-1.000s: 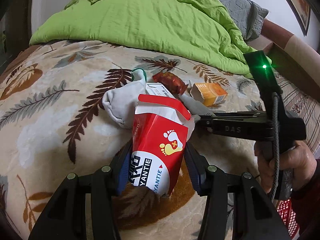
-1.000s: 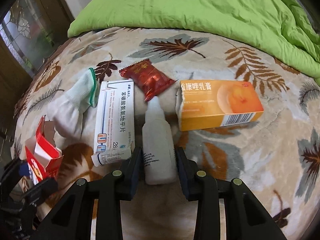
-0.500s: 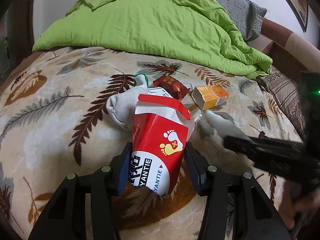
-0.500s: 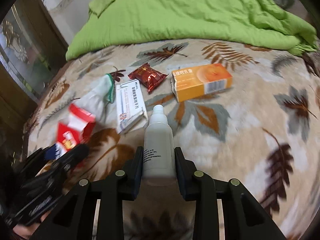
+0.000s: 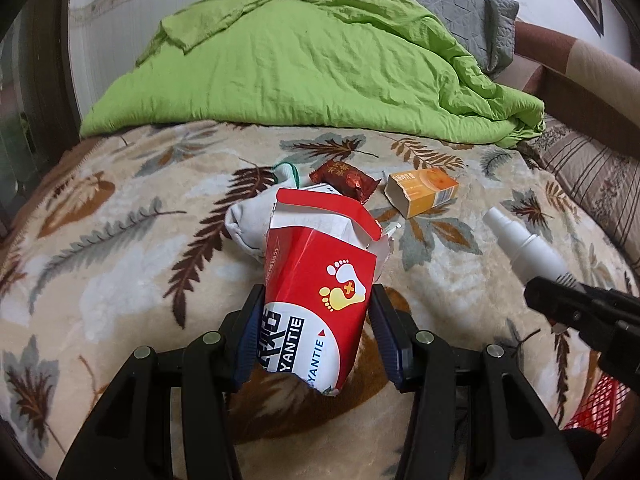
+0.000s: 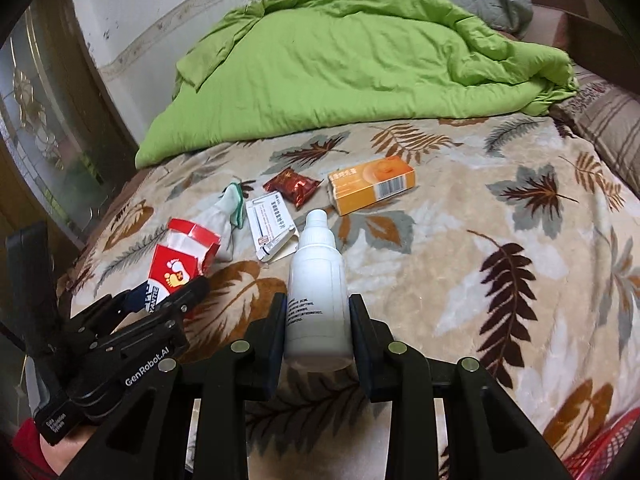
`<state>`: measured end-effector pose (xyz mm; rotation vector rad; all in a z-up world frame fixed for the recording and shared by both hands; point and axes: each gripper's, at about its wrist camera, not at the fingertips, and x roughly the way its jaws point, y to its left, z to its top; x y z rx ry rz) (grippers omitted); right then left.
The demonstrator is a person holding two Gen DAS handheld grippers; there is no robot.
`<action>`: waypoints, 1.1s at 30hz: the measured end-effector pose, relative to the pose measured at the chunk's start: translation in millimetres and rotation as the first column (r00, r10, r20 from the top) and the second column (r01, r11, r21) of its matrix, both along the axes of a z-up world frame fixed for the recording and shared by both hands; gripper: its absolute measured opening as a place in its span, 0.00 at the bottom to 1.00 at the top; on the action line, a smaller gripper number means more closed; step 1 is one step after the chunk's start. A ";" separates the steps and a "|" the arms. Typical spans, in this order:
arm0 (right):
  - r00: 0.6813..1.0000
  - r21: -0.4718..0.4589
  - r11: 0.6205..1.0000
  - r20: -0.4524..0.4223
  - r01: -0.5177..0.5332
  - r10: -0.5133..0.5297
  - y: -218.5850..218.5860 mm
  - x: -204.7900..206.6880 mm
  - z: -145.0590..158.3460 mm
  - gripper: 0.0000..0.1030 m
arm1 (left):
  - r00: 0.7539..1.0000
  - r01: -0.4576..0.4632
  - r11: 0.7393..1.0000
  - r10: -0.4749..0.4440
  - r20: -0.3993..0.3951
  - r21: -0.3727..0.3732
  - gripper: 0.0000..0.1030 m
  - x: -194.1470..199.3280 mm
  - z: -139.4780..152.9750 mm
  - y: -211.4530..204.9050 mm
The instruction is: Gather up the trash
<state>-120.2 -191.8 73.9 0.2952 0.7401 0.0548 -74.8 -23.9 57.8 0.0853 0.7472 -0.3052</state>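
My left gripper is shut on a torn red and white carton with a foot logo, held above the leaf-print blanket; it also shows in the right wrist view. My right gripper is shut on a white plastic bottle, lifted off the bed; the bottle shows at the right of the left wrist view. On the blanket lie an orange box, a red candy wrapper, a white medicine box and a white sock.
A rumpled green quilt covers the far half of the bed, with a grey pillow behind. A red mesh basket sits at the lower right. A dark wooden door frame stands at the left.
My right gripper has lifted the white bottle off the blanket and drawn back toward me. My left gripper has also drawn back and risen with the red carton.
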 end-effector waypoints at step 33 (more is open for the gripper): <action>1.000 -0.011 1.000 0.011 -0.005 0.005 3.7 2.1 -1.1 0.32 | 0.999 0.007 0.998 -0.009 0.040 0.056 0.49 -9.4 0.8 -9.6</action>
